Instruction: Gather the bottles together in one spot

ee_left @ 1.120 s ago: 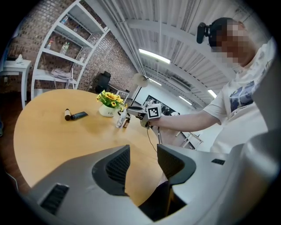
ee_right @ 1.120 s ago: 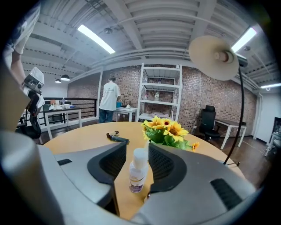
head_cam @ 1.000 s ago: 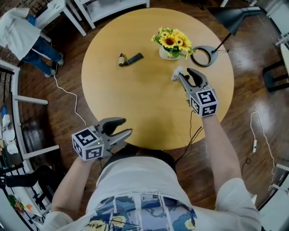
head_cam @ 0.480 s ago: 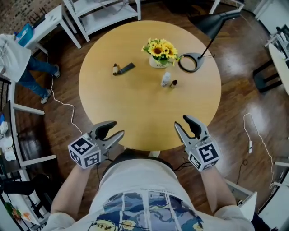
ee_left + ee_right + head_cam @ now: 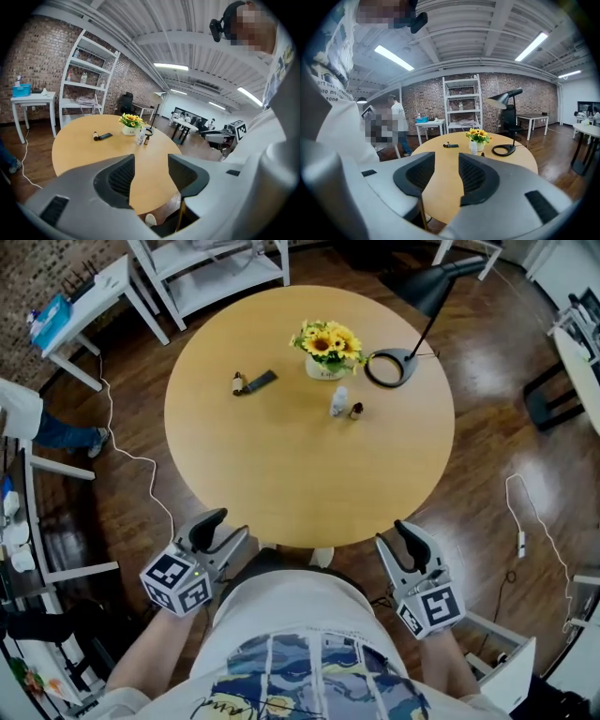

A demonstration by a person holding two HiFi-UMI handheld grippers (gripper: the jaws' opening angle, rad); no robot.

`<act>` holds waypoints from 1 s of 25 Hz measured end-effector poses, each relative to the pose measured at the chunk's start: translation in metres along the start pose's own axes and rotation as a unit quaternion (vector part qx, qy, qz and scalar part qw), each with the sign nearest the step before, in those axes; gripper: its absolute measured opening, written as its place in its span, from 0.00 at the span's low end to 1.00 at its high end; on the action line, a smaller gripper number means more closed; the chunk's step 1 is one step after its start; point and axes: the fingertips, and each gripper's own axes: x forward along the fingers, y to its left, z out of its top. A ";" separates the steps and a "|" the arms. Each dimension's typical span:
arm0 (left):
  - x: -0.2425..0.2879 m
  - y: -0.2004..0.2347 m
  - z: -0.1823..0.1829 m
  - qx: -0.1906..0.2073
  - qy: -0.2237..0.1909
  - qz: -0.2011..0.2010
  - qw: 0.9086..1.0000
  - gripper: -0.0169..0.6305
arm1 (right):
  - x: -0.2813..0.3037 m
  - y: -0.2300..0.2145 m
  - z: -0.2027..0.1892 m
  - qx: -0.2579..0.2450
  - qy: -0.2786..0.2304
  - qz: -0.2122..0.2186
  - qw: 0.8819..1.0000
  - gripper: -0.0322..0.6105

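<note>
The grey left gripper [image 5: 232, 525] and grey right gripper [image 5: 394, 534] are hovering at the near edge of the round wooden table [image 5: 281, 484], jaws spread and empty. Farther on, two bottles are standing just beside each other: one white plastic bottle [image 5: 338, 401] and one smaller dark brown bottle [image 5: 356, 411], both near one pot of yellow sunflowers [image 5: 325, 345].

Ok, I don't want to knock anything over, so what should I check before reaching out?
1. Empty left claw, jaws apart: ok.
2. Empty right claw, jaws apart: ok.
3. Upright white bottle beside the brown bottle: ok.
4. The lying bottle gathered with them: not ok, it lies apart, left on the table.
5. Bare table on the way to the lying bottle: ok.
6. Whether the dark strip beside it is a bottle: cannot tell.
</note>
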 end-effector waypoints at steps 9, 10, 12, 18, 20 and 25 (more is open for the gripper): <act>-0.017 -0.014 -0.007 0.007 0.006 0.044 0.999 0.34 | -0.007 0.008 -0.005 0.005 0.012 0.020 1.000 0.34; -0.018 -0.014 -0.007 0.010 0.005 0.047 0.999 0.34 | -0.006 0.008 -0.004 -0.004 0.009 0.024 1.000 0.34; -0.018 -0.013 -0.007 -0.002 -0.001 0.042 0.999 0.34 | -0.003 0.010 -0.002 -0.013 0.006 0.031 0.999 0.34; -0.004 0.001 -0.002 -0.010 0.001 0.027 1.000 0.41 | 0.009 0.012 -0.002 -0.007 0.007 0.037 0.999 0.34; 0.006 0.019 0.003 0.002 0.008 0.035 0.999 0.41 | 0.013 0.011 -0.002 -0.001 0.009 0.032 0.999 0.34; 0.042 0.087 0.024 0.014 0.019 0.064 0.998 0.41 | 0.022 0.010 0.002 0.010 0.016 0.008 1.000 0.34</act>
